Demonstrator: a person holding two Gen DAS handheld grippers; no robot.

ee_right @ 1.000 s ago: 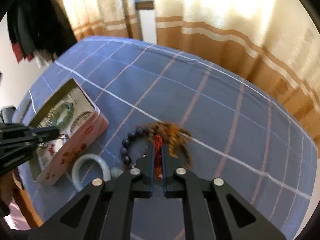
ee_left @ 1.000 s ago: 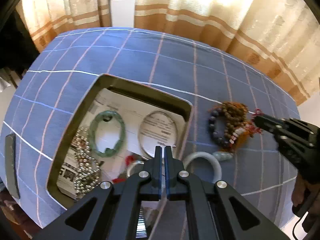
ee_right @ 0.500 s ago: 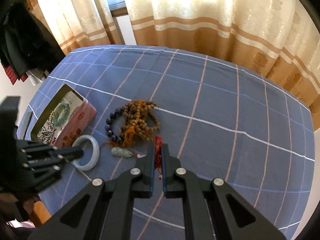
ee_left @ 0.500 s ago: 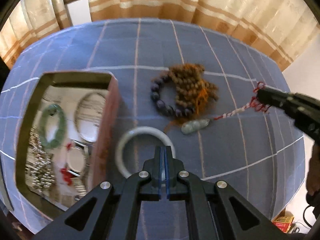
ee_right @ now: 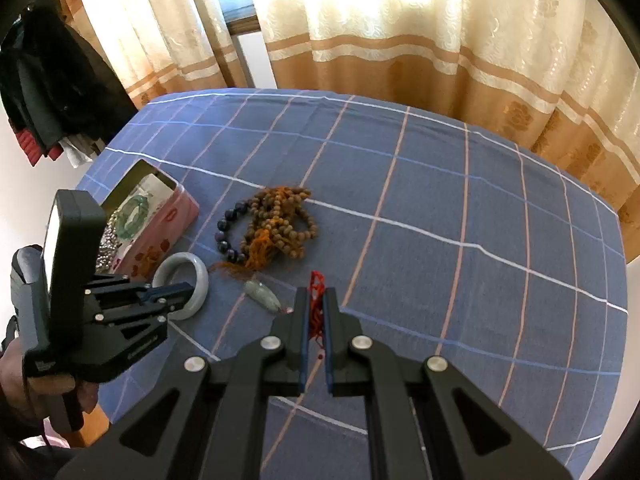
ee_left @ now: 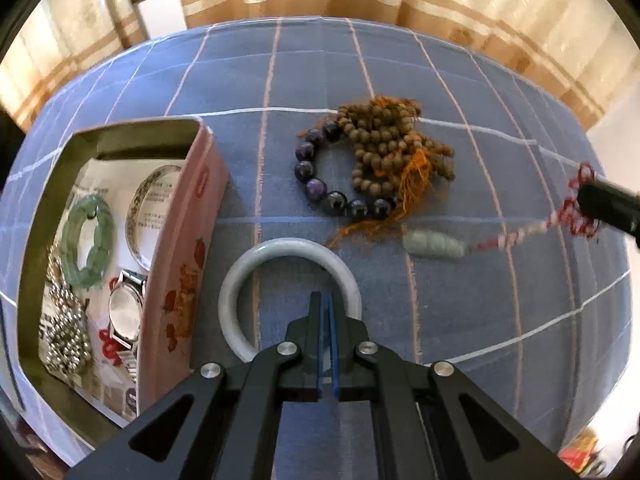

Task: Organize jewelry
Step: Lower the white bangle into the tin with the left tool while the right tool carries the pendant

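Left wrist view alone shows inside pink tin box (ee_left: 182, 264): green bead bracelet (ee_left: 86, 240), steel watch (ee_left: 124, 312), silver bangle (ee_left: 150, 216).

Left tool (ee_left: 325, 308) closed, empty, tips over pale jade bangle (ee_left: 256, 264) on blue checked bench cloth (ee_left: 480, 320).

Right tool (ee_right: 316, 300) grips red cord (ee_right: 317, 304) of pale green pendant (ee_right: 264, 294); brown bead heap (ee_right: 280, 224) beyond.

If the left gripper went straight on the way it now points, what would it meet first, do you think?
Probably the pale bangle: the shut left gripper sits over its near rim, tips seemingly inside the ring. If it clears the rim, the tablecloth comes first.
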